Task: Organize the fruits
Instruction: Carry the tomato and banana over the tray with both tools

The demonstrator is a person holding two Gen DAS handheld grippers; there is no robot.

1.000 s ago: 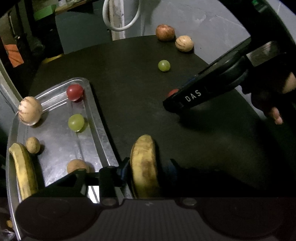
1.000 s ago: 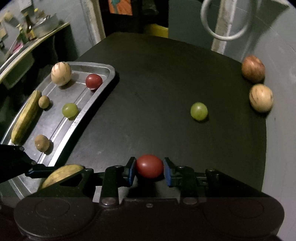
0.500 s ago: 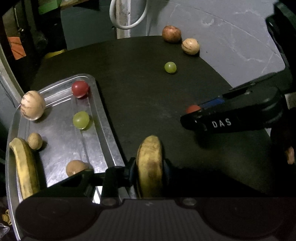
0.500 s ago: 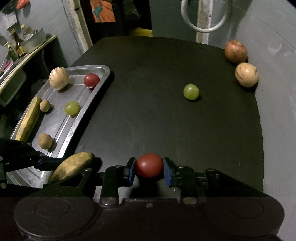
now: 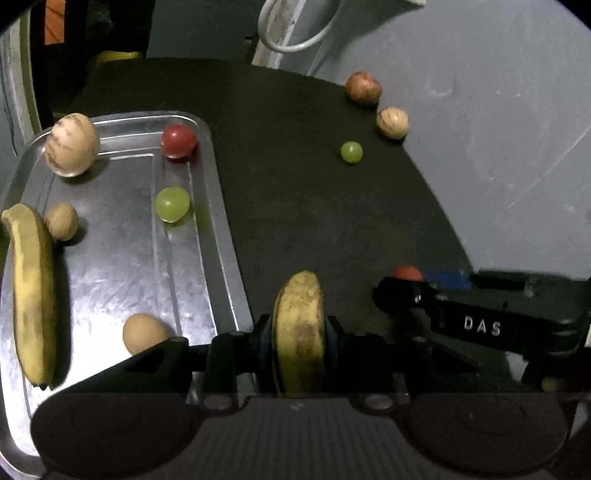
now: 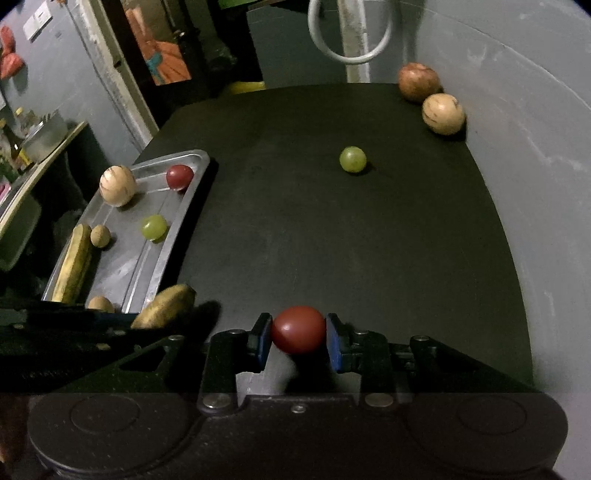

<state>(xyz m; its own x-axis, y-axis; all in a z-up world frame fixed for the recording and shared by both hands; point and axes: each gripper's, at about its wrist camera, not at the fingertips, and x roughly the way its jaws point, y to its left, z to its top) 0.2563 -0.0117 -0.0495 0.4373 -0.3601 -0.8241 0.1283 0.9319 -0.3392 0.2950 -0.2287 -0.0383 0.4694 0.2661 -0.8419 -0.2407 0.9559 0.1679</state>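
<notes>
My left gripper [image 5: 298,328] is shut on a spotted yellow banana [image 5: 299,302], which stands on end between the pads just right of the metal tray [image 5: 110,266]. That banana [image 6: 166,304] also shows at the tray's near corner in the right wrist view. My right gripper [image 6: 298,332] is shut on a red round fruit [image 6: 298,328] above the black table [image 6: 332,240]. In the left wrist view the same red fruit [image 5: 406,273] peeks over the right gripper's dark body. The tray holds a second banana [image 5: 31,295], a pale striped fruit [image 5: 72,144], a red fruit [image 5: 178,141] and a green grape [image 5: 172,204].
Two small brown fruits [image 5: 61,221] [image 5: 144,332] also lie in the tray. On the far table sit a loose green grape [image 6: 352,159], a pale striped fruit [image 6: 442,113] and a reddish apple [image 6: 418,81] against the grey wall [image 6: 517,147]. A white hose loop [image 6: 351,33] hangs behind.
The left pads have closed onto the banana. Both views have rolled and shifted. In the left wrist view the right gripper has slid toward the lower right, still gripping the red fruit.
</notes>
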